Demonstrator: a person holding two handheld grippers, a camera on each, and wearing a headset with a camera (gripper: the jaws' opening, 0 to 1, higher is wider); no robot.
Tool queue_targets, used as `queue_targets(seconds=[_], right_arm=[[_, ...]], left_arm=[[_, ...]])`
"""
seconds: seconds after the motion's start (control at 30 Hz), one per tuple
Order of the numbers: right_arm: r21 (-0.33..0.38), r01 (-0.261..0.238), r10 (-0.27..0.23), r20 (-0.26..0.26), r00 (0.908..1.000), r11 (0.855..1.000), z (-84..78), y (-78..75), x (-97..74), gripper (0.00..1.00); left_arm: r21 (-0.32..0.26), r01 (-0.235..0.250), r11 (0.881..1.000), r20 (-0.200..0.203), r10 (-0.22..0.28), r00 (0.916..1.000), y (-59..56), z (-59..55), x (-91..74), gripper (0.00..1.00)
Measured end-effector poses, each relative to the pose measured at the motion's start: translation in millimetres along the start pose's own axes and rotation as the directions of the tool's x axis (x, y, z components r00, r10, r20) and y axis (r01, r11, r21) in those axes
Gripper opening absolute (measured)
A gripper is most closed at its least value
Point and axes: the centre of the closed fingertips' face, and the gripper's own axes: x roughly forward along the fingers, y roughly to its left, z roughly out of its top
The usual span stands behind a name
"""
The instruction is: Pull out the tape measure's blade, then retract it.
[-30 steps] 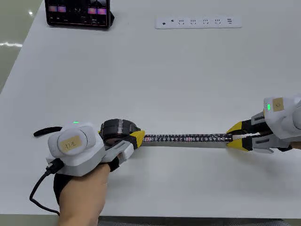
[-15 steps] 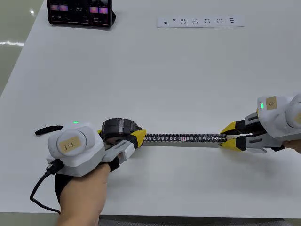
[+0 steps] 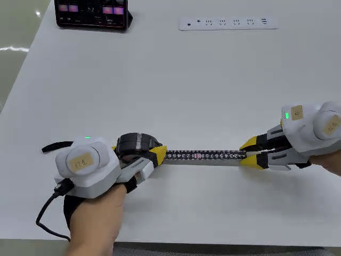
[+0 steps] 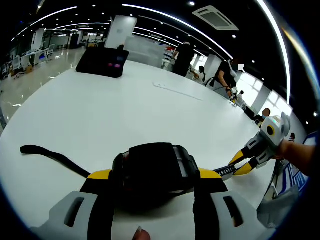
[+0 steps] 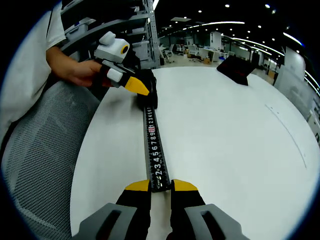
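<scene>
A black tape measure case [image 3: 136, 145] lies on the white table [image 3: 176, 90], and my left gripper [image 3: 152, 156] is shut on it; in the left gripper view the case [image 4: 154, 170] sits between the yellow-tipped jaws. The dark blade [image 3: 205, 156] with printed numbers runs flat from the case to the right. My right gripper [image 3: 248, 152] is shut on the blade's end. The right gripper view looks along the blade [image 5: 153, 150] toward the case [image 5: 147, 90] and the left gripper [image 5: 134, 86]. A black wrist strap [image 3: 55, 146] trails left of the case.
A black tablet-like device [image 3: 91, 13] stands at the far left edge of the table. A white power strip [image 3: 228, 23] lies at the far side. A black cable [image 3: 48, 205] hangs from my left gripper over the near edge.
My right gripper has moved left toward the case with the blade's end in it, so less blade is out. The left gripper and case have stayed put.
</scene>
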Motion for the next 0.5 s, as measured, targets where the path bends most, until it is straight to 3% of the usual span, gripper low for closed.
queue_targets(seconds=[0.5], right_arm=[[0.014, -0.020, 0.020, 0.032, 0.9993, 1.000, 12.0, 1.8, 13.3, 0.11]], left_arm=[[0.002, 0.002, 1.000, 0.001, -0.002, 1.0000, -0.4, 0.3, -0.2, 0.59]])
